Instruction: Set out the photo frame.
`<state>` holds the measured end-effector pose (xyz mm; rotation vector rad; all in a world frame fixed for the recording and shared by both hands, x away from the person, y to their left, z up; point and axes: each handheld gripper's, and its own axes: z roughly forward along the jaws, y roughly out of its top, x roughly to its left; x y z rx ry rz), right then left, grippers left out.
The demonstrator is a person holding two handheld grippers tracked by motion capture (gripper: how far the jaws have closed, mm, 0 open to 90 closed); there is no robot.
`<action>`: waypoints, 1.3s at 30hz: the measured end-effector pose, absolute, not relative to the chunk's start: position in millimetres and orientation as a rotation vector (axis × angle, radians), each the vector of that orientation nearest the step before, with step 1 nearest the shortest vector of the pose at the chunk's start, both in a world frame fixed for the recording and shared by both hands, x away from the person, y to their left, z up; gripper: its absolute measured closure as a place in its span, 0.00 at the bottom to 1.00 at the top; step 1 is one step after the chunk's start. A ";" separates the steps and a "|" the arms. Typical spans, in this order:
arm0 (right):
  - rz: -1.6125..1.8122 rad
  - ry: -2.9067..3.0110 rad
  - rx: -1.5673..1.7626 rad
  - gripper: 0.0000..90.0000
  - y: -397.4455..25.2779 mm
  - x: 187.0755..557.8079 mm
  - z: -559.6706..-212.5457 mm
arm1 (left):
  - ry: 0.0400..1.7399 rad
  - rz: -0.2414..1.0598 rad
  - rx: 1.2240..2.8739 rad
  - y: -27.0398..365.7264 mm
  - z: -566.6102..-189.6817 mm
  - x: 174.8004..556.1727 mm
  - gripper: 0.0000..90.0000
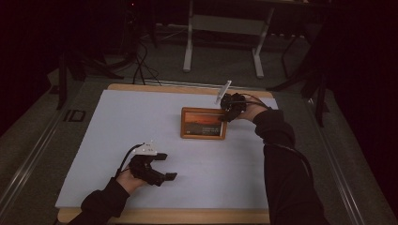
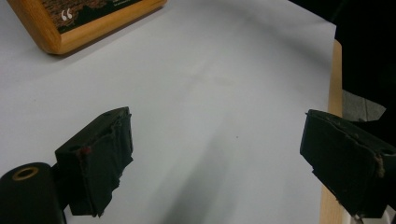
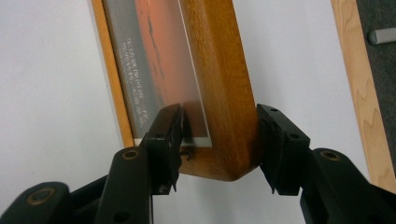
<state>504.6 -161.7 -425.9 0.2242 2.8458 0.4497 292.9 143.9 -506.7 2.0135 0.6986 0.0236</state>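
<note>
A wooden picture frame (image 1: 202, 123) with an orange and dark print lies right of centre on the white sheet (image 1: 141, 136). My right gripper (image 1: 224, 115) holds the frame's far right corner. In the right gripper view one jaw presses the glass face and the other the outer wood of the frame (image 3: 219, 70), so that gripper (image 3: 218, 140) is shut on it. My left gripper (image 1: 168, 166) rests open near the front left, well short of the frame. Only bare sheet lies between the wide-apart jaws of the left gripper (image 2: 215, 154), with the frame's corner (image 2: 84, 32) farther off.
The sheet covers most of a wooden table whose edge (image 1: 187, 216) shows at the front and back. A grey-legged bench (image 1: 225, 28) and cables (image 1: 141, 65) stand on the dark floor behind. The surroundings are dim.
</note>
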 end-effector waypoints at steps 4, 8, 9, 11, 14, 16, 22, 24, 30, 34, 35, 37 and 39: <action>0.438 2.830 0.198 0.55 -160.8 504.1 -427.6 | 0.699 0.018 2.016 143.6 -507.1 292.9 0.11; 0.443 2.809 0.186 0.53 -159.9 504.3 -429.1 | 0.699 0.018 2.016 143.8 -507.0 292.8 0.11; 0.443 2.809 0.186 0.53 -159.9 504.3 -429.1 | 0.699 0.018 2.016 143.8 -507.0 292.8 0.11; 0.444 2.809 0.195 0.53 -160.2 504.8 -429.9 | 0.700 0.016 2.014 143.8 -507.1 292.8 0.11; 0.441 2.808 0.203 0.52 -159.3 504.2 -430.0 | 0.697 0.018 2.016 143.6 -507.1 292.8 0.11; 0.448 2.807 0.214 0.51 -159.2 503.8 -430.5 | 0.697 0.018 2.015 143.8 -506.9 292.8 0.11; 0.422 2.807 0.220 0.43 -155.3 502.3 -434.3 | 0.698 0.016 2.015 144.1 -507.3 293.0 0.11; 0.427 2.807 0.213 0.42 -154.3 501.7 -434.8 | 0.698 0.016 2.016 144.2 -507.4 293.1 0.11; 0.416 2.782 0.207 0.40 -152.8 498.8 -427.1 | 0.698 0.010 2.016 144.1 -508.4 293.2 0.11; 0.402 2.780 0.207 0.39 -154.6 495.0 -421.9 | 0.695 0.010 2.019 144.2 -507.7 293.0 0.11; 0.402 2.780 0.207 0.39 -154.6 495.0 -421.9 | 0.695 0.010 2.019 144.2 -507.7 293.0 0.11; 0.416 2.768 0.219 0.37 -157.0 492.0 -417.1 | 0.692 0.012 2.020 144.7 -506.8 292.7 0.11; 0.450 2.752 0.237 0.33 -159.6 486.8 -411.6 | 0.694 0.014 2.016 145.0 -506.3 292.4 0.11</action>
